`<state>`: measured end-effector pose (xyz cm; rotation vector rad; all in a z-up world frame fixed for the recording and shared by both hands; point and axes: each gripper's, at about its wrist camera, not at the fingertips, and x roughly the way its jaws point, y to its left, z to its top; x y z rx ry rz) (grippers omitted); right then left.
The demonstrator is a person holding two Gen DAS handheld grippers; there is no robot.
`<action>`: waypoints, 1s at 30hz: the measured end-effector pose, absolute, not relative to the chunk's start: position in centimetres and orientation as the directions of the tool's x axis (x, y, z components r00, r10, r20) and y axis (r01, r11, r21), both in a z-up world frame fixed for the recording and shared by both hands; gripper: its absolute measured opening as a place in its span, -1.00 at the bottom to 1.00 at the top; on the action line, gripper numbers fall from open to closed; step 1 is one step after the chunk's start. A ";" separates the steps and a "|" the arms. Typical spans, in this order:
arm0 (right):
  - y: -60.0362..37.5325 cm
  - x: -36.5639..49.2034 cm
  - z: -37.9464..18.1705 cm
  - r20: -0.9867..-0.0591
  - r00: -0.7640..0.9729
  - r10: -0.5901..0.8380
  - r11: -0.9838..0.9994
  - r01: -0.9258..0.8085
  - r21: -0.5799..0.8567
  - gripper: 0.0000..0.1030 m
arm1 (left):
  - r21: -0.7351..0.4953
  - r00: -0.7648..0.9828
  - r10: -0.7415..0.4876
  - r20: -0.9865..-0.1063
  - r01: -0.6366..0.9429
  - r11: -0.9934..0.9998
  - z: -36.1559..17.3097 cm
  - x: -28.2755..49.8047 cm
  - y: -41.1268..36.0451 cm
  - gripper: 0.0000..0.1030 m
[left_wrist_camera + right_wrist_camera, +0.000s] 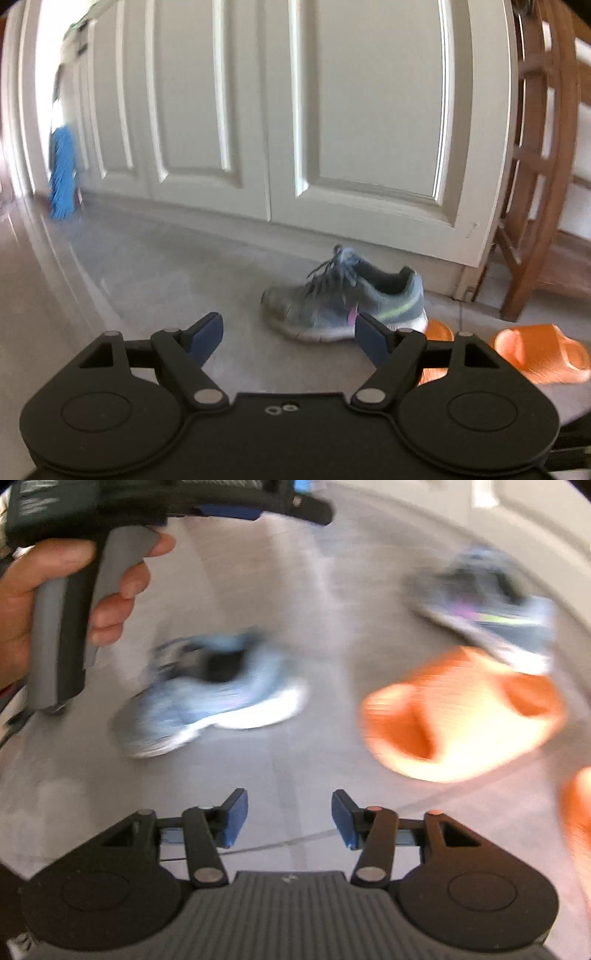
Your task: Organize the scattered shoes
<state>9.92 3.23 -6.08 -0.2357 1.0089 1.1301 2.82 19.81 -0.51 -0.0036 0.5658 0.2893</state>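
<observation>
A grey-blue sneaker with a lime stripe lies on the grey floor by the white doors, just beyond my left gripper, which is open and empty. Two orange slides lie to its right, one partly behind the right finger. In the blurred right wrist view a second light-blue sneaker lies left of centre, an orange slide to the right and the first sneaker beyond it. My right gripper is open above bare floor, nothing between its pads. A hand holds the left gripper's handle at upper left.
White panelled doors close off the far side. A wooden chair stands at the right by the slides. A blue fluffy mop head leans at the far left. Another orange slide shows at the right edge.
</observation>
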 end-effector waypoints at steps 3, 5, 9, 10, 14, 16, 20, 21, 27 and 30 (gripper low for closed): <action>0.2 12.1 -5.1 -0.781 0.138 0.610 0.579 -0.750 0.320 0.24 | 0.097 0.802 0.260 -0.538 -0.247 0.964 -1.8 8.6 19.0 0.49; -1.9 12.7 -4.4 -0.787 0.165 0.595 0.637 -0.695 0.335 0.26 | 0.123 0.789 0.268 -0.553 -0.240 0.963 -2.8 11.7 18.5 0.48; -4.1 12.4 -3.5 -0.795 0.208 0.569 0.688 -0.649 0.323 0.29 | 0.158 0.746 0.304 -0.593 -0.263 0.952 -6.2 17.7 18.3 0.44; -4.7 12.4 -3.4 -0.798 0.210 0.565 0.697 -0.639 0.326 0.30 | 0.157 0.735 0.309 -0.604 -0.270 0.950 -6.8 18.7 18.4 0.44; -6.4 11.7 -3.2 -0.813 0.206 0.545 0.741 -0.571 0.353 0.30 | 0.146 0.695 0.304 -0.651 -0.279 0.949 -8.5 21.2 18.9 -0.72; -6.7 11.6 -3.1 -0.812 0.201 0.548 0.750 -0.548 0.371 0.30 | 0.163 0.689 0.334 -0.643 -0.303 0.939 -9.1 21.6 19.0 -0.93; -7.0 11.5 -2.4 -0.800 0.229 0.554 0.758 -0.536 0.372 0.30 | 0.130 0.725 0.333 -0.603 -0.322 0.938 -9.0 20.7 19.3 -0.97; -7.0 11.5 -2.3 -0.797 0.239 0.554 0.759 -0.537 0.367 0.30 | 0.122 0.751 0.323 -0.575 -0.311 0.942 -8.5 20.0 19.0 -0.98; -6.7 12.4 -1.7 -0.778 0.291 0.557 0.770 -0.532 0.352 0.30 | 0.136 0.795 0.345 -0.499 -0.321 0.937 -6.4 17.6 19.0 -0.99; -6.3 12.3 -1.4 -0.765 0.300 0.570 0.756 -0.556 0.345 0.30 | 0.233 0.832 0.390 -0.394 -0.320 0.918 -4.9 15.2 18.0 -0.99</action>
